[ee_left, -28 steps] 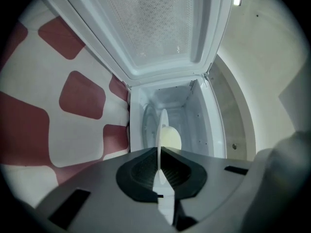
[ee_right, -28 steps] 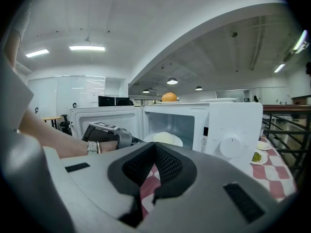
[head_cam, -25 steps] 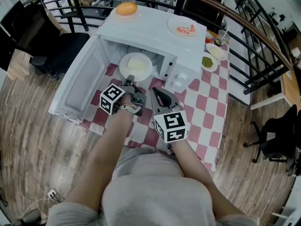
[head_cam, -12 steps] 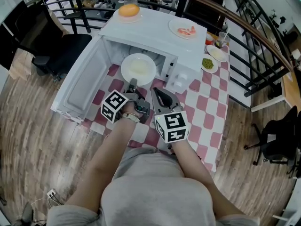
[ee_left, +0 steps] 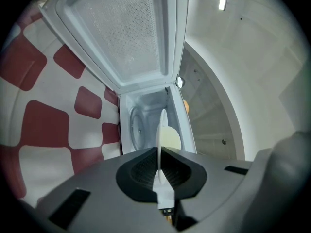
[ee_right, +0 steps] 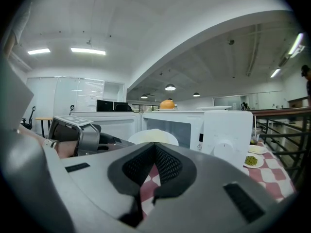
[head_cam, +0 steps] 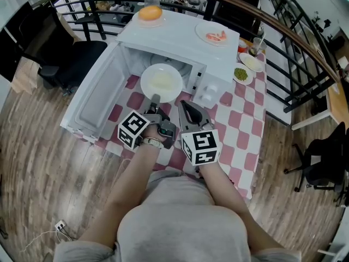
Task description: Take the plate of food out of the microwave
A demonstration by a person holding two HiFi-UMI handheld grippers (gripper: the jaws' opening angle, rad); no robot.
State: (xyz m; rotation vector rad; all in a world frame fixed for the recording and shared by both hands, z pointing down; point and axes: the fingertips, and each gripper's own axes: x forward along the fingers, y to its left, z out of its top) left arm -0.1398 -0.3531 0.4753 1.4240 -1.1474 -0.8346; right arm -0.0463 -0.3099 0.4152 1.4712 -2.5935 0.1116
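Note:
A white plate [head_cam: 161,82] of pale food sticks halfway out of the open white microwave [head_cam: 180,45], above the red-checked tablecloth. My left gripper [head_cam: 155,99] is shut on the plate's near rim. In the left gripper view the plate [ee_left: 167,136] shows edge-on, its rim pinched in my left gripper [ee_left: 159,168], with the microwave cavity [ee_left: 141,118] behind. My right gripper [head_cam: 184,105] hovers just right of the left one, shut and empty. The right gripper view has its closed tips [ee_right: 154,149] in front of the plate [ee_right: 153,135].
The microwave door [head_cam: 95,94] hangs wide open to the left. On the microwave top sit an orange bun on a plate [head_cam: 149,12] and a plate of shrimp [head_cam: 214,34]. Small dishes [head_cam: 242,71] stand at the table's right. A black chair [head_cam: 76,56] is at the left.
My left gripper has drawn back toward me with the plate, which has come further out of the microwave. The right gripper has stayed almost still.

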